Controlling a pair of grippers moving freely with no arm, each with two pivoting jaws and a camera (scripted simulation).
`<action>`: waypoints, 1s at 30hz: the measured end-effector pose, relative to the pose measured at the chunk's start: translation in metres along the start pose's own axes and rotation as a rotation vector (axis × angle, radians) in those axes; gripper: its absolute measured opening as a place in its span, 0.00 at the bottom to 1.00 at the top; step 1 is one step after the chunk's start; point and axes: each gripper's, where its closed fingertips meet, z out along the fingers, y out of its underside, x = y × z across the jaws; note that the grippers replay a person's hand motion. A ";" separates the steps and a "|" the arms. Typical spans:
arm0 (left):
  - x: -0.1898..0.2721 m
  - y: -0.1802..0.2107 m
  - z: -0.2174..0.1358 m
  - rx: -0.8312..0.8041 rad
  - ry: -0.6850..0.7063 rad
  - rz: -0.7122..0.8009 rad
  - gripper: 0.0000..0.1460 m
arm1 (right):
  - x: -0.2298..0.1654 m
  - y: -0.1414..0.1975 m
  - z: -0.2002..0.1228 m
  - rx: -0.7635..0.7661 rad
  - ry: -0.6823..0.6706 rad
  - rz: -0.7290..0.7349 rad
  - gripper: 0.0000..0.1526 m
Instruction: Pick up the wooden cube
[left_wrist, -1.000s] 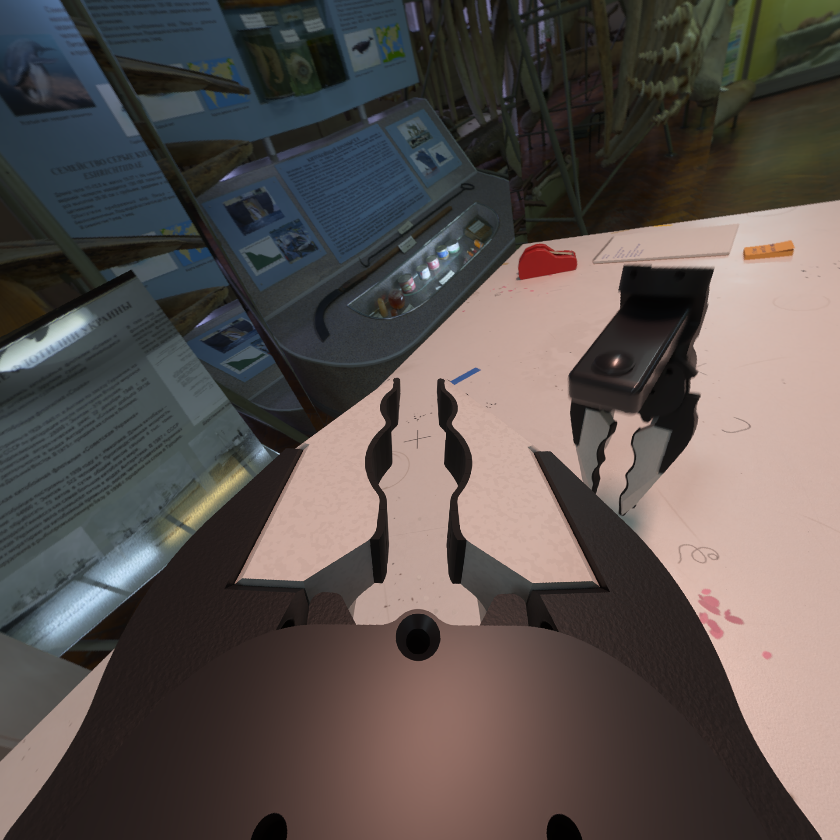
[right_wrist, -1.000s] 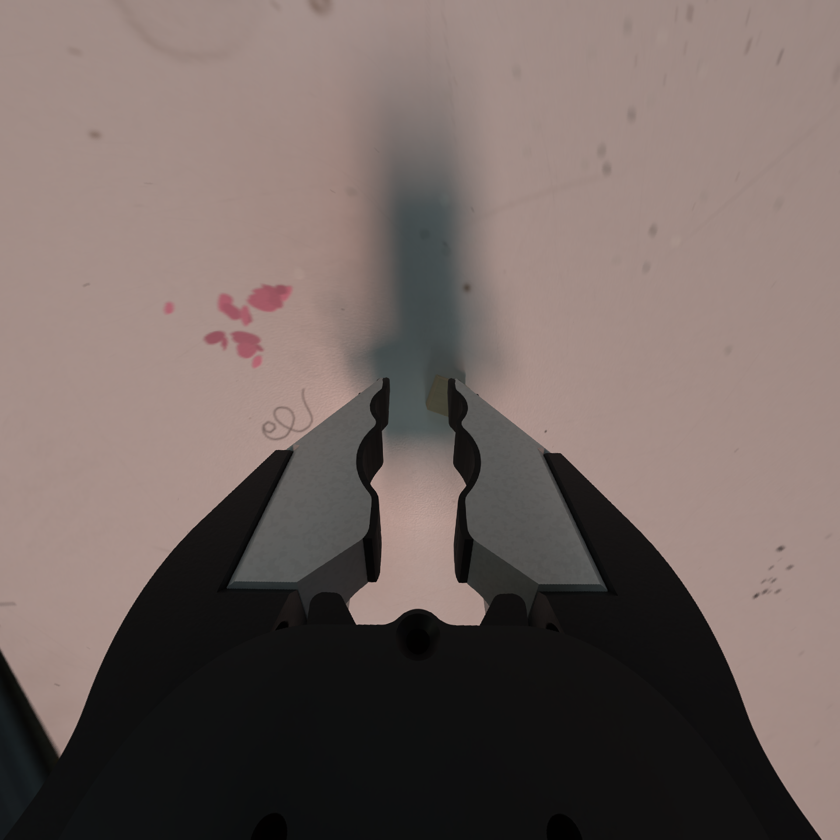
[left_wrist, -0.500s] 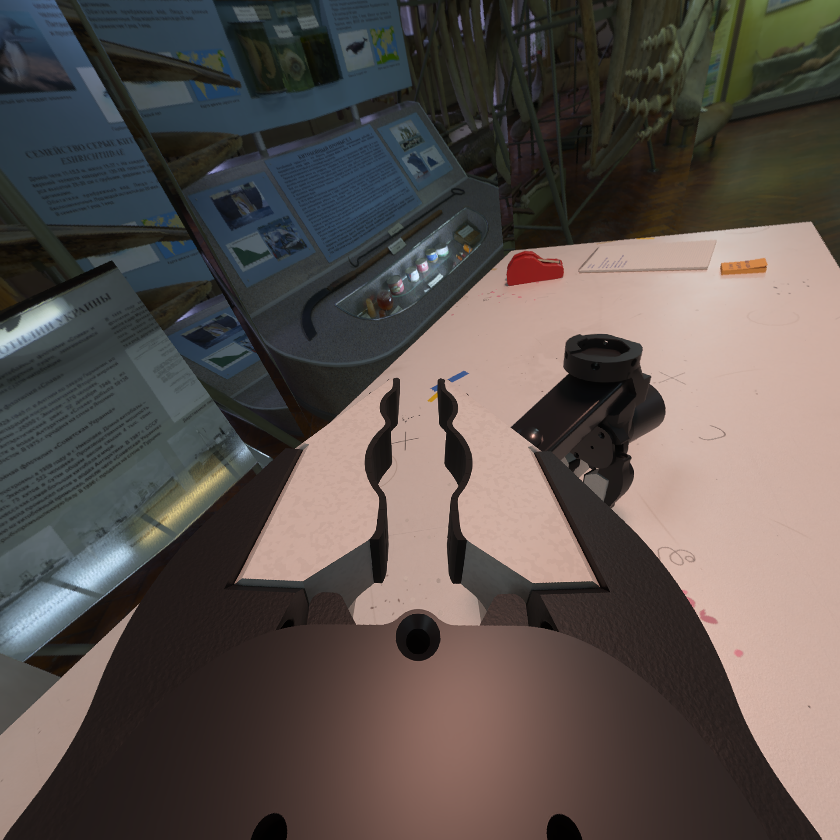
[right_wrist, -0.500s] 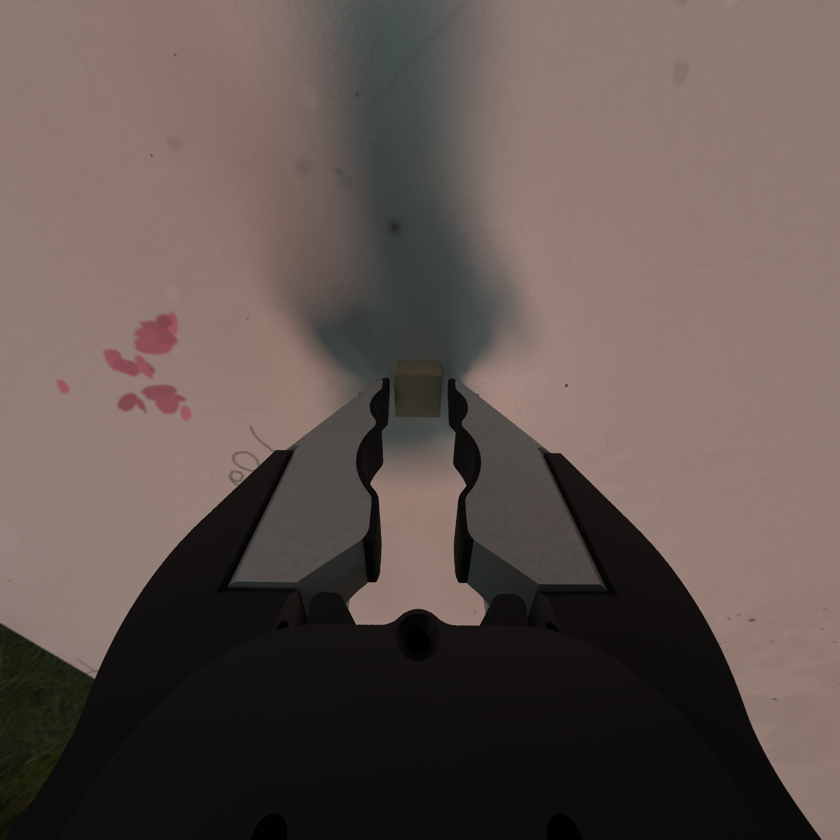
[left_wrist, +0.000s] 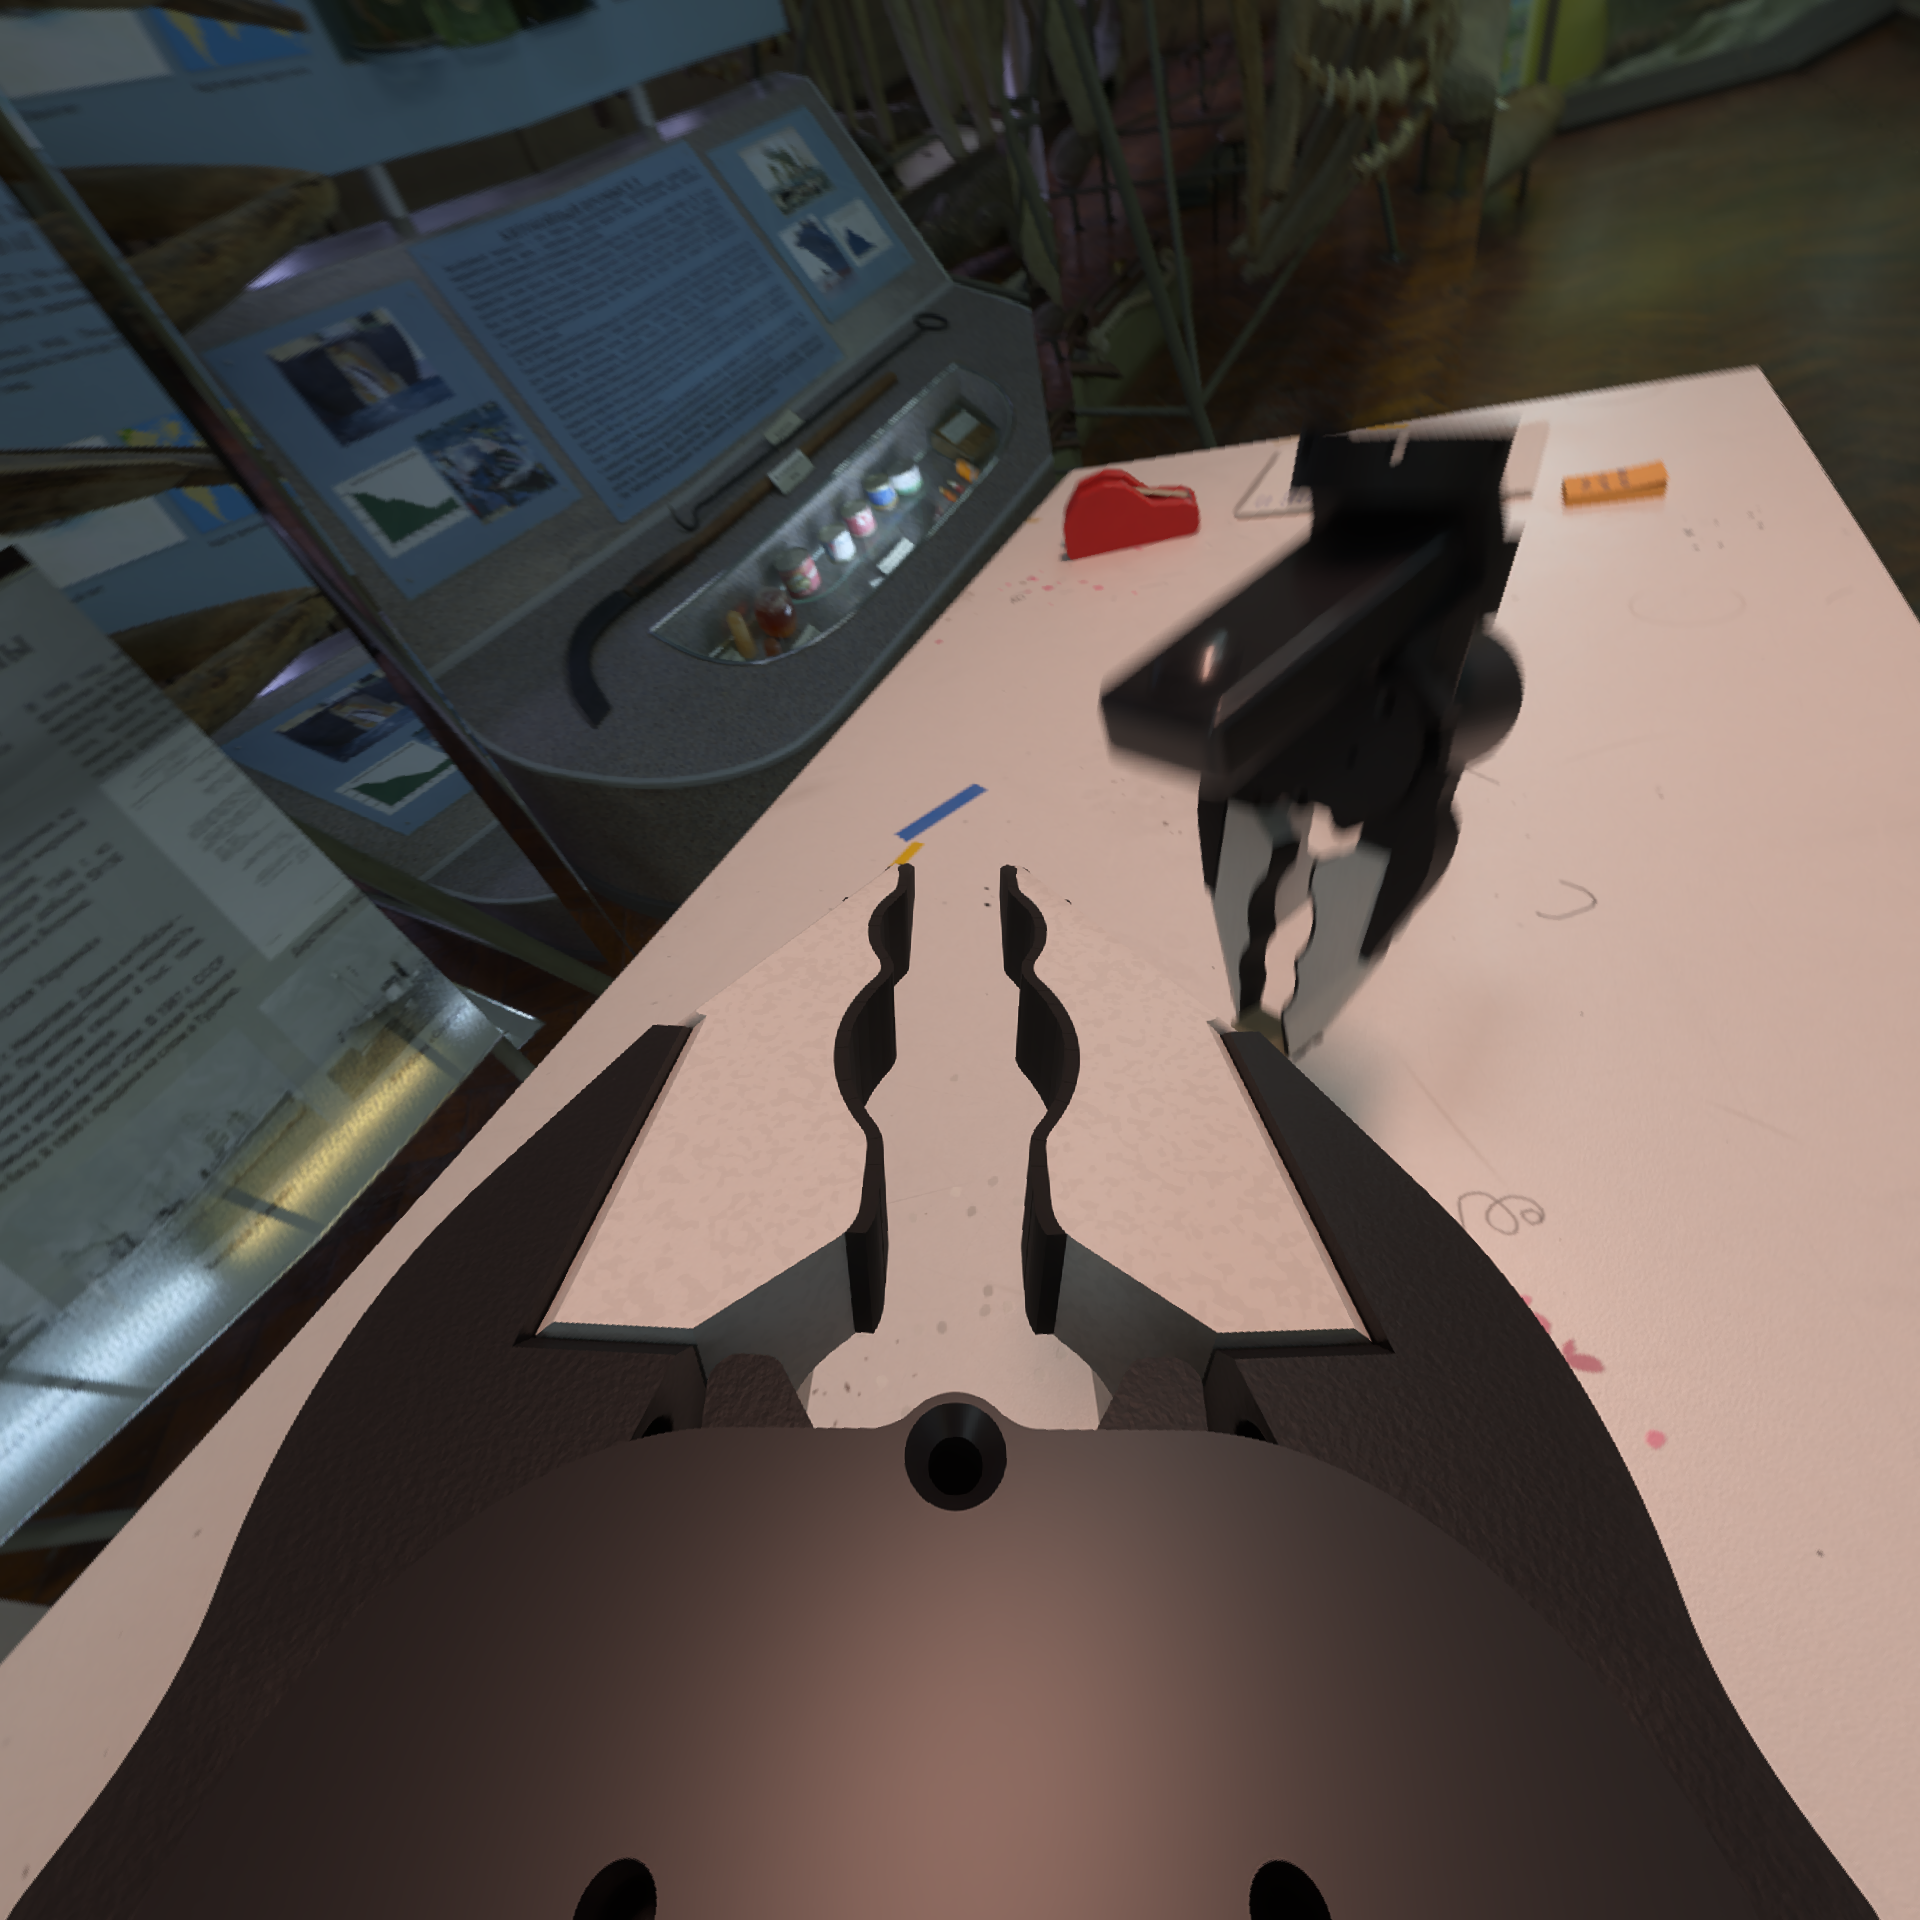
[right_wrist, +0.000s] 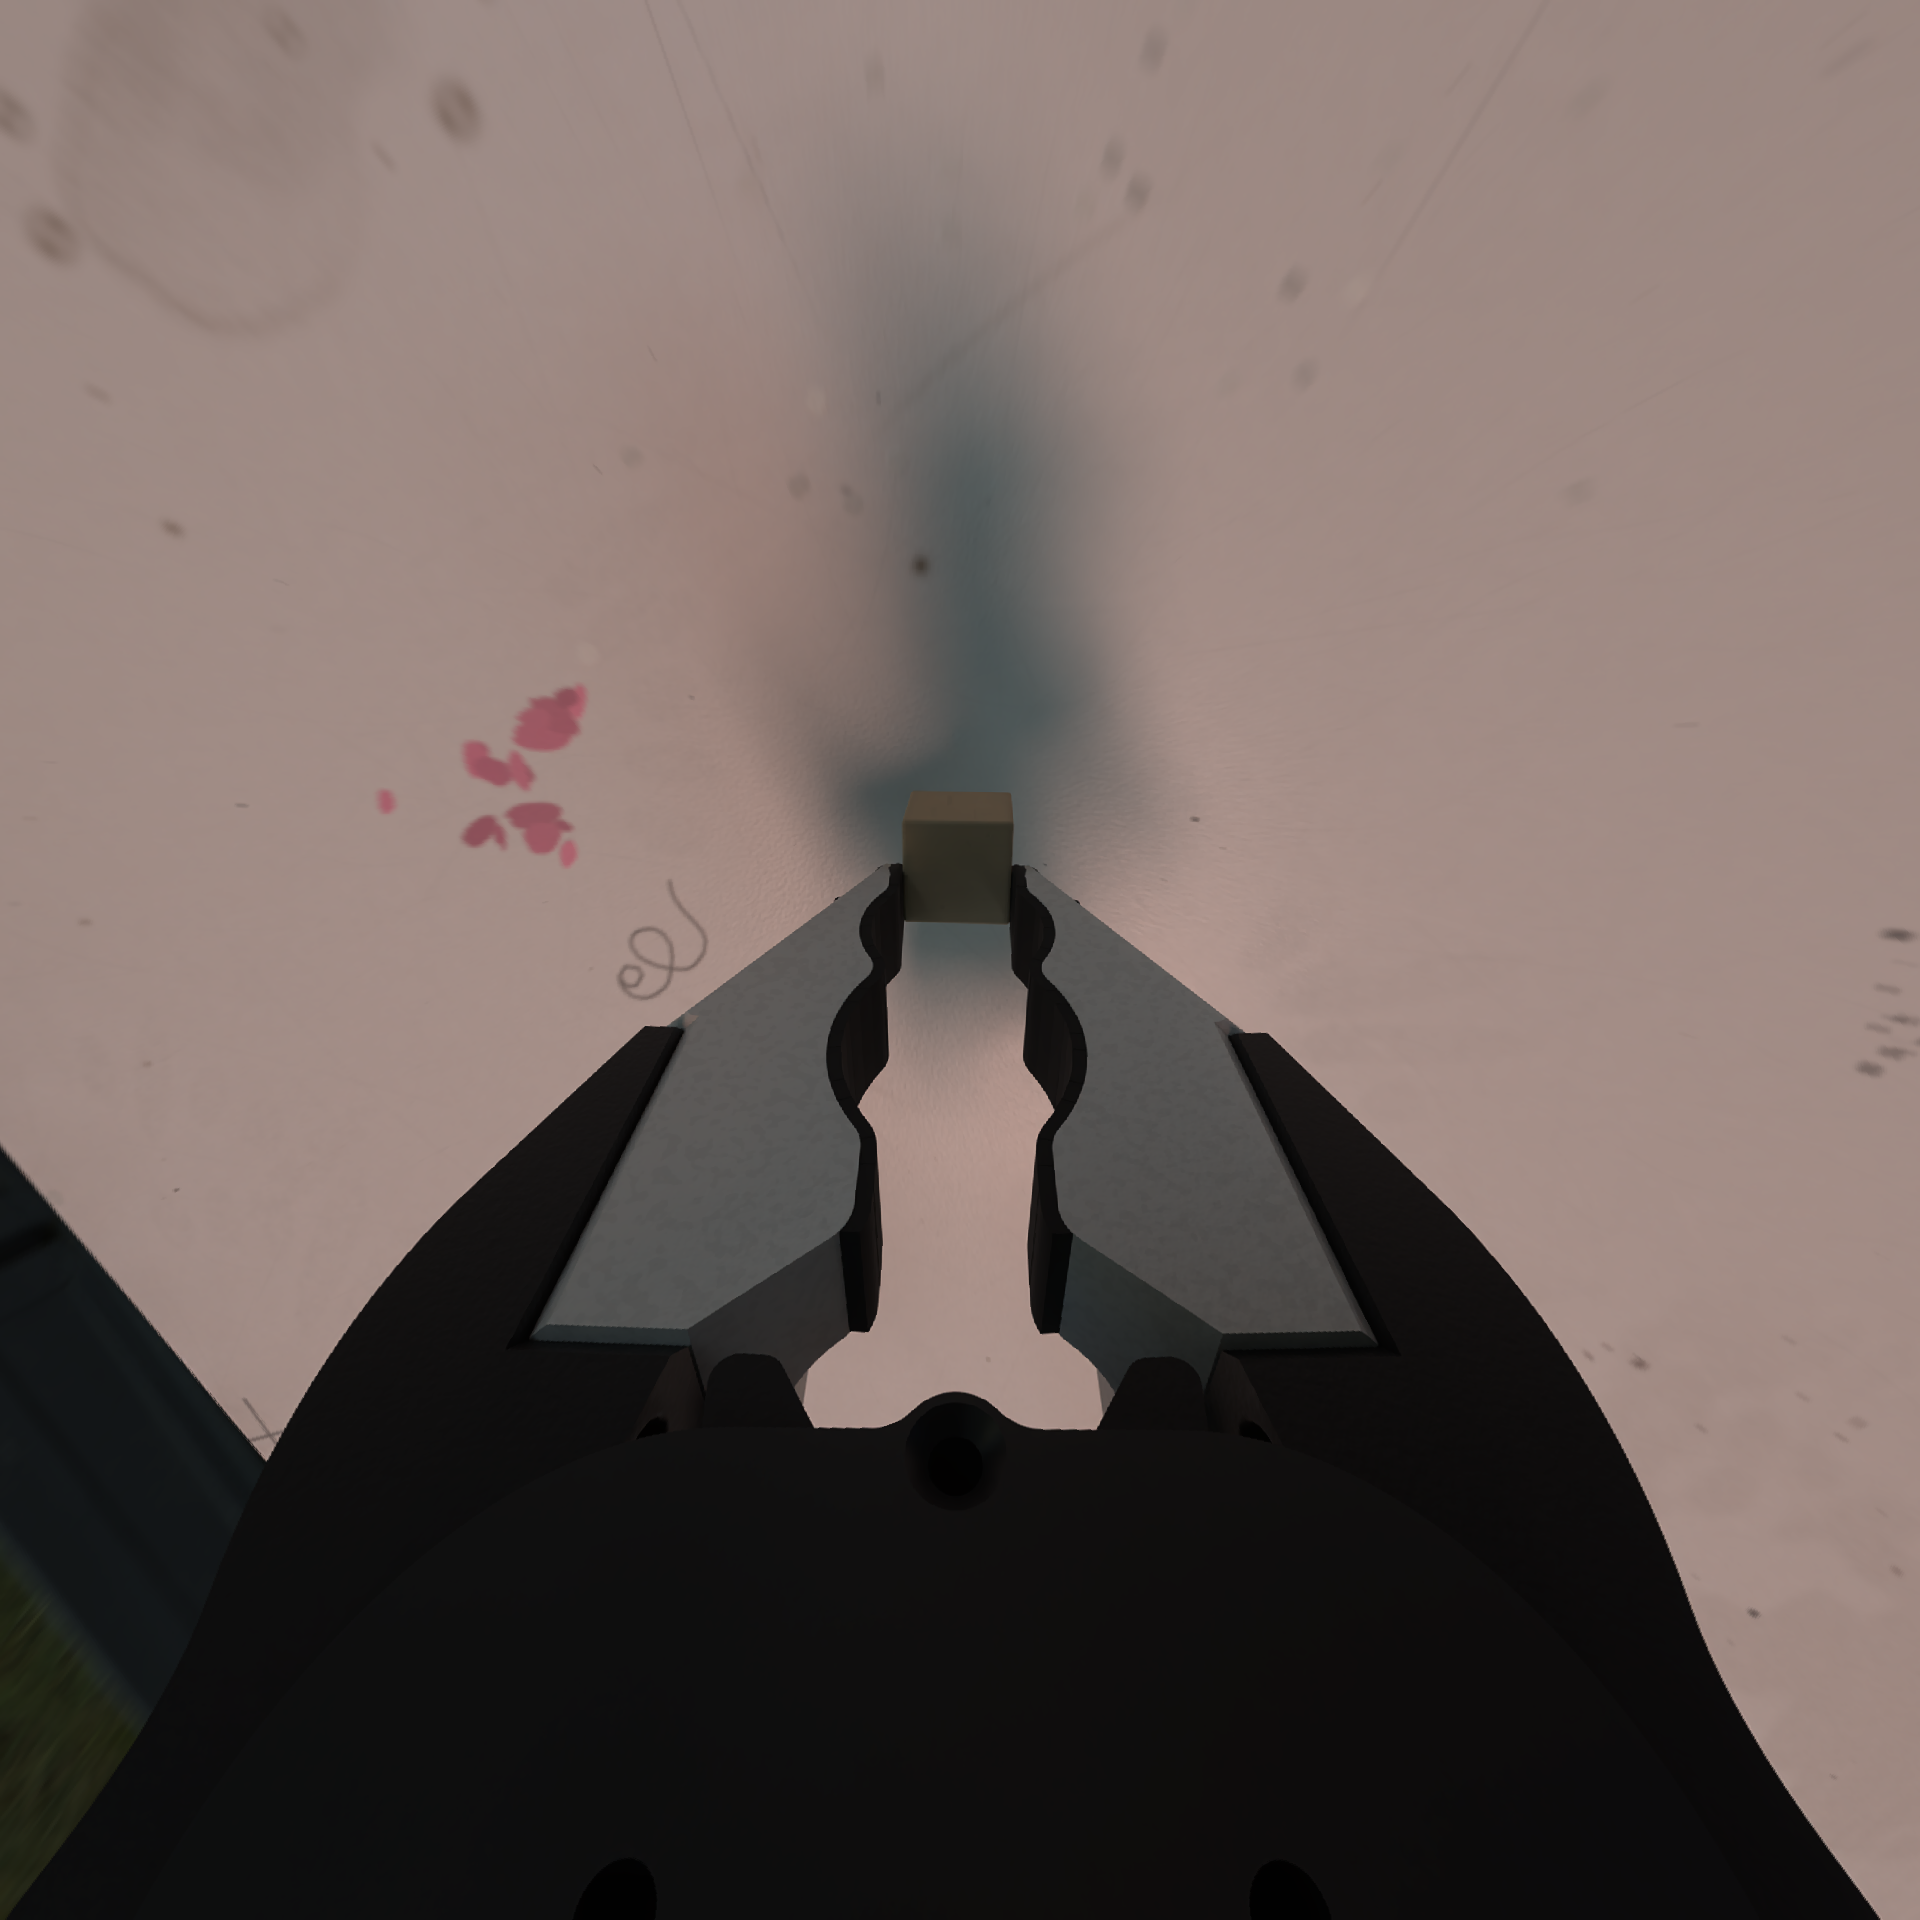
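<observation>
Right gripper pinching the wooden cube over the table

The left gripper (left_wrist: 954, 883) hung over the table (left_wrist: 1662, 1039) edge with its jaws a little apart and nothing between them. To its right, the right gripper (right_wrist: 957, 883) pointed down, its fingertips (right_wrist: 883, 896) pressed on either side of the wooden cube (right_wrist: 957, 858). A red tape dispenser (left_wrist: 1127, 511) sat at the far end.

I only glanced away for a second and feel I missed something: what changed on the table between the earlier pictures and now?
The right tongs swung down onto the wooden cube. A second ago only its corner peeked past one fingertip; now it sits squarely between both tips, seemingly gripped. The left tongs drifted slightly forward, still parted and empty. The red tape dispenser and orange block lie where they were.
</observation>
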 end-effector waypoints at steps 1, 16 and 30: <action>0.005 0.003 0.006 -0.010 0.016 0.017 0.11 | 0.000 -0.003 -0.019 0.060 0.015 -0.007 0.13; 0.135 0.043 0.089 -0.203 0.380 0.220 0.11 | -0.059 -0.031 -0.167 0.684 0.175 -0.486 0.13; 0.151 0.062 0.088 -0.331 0.411 0.346 0.11 | -0.064 -0.018 -0.138 0.506 0.191 -0.612 0.13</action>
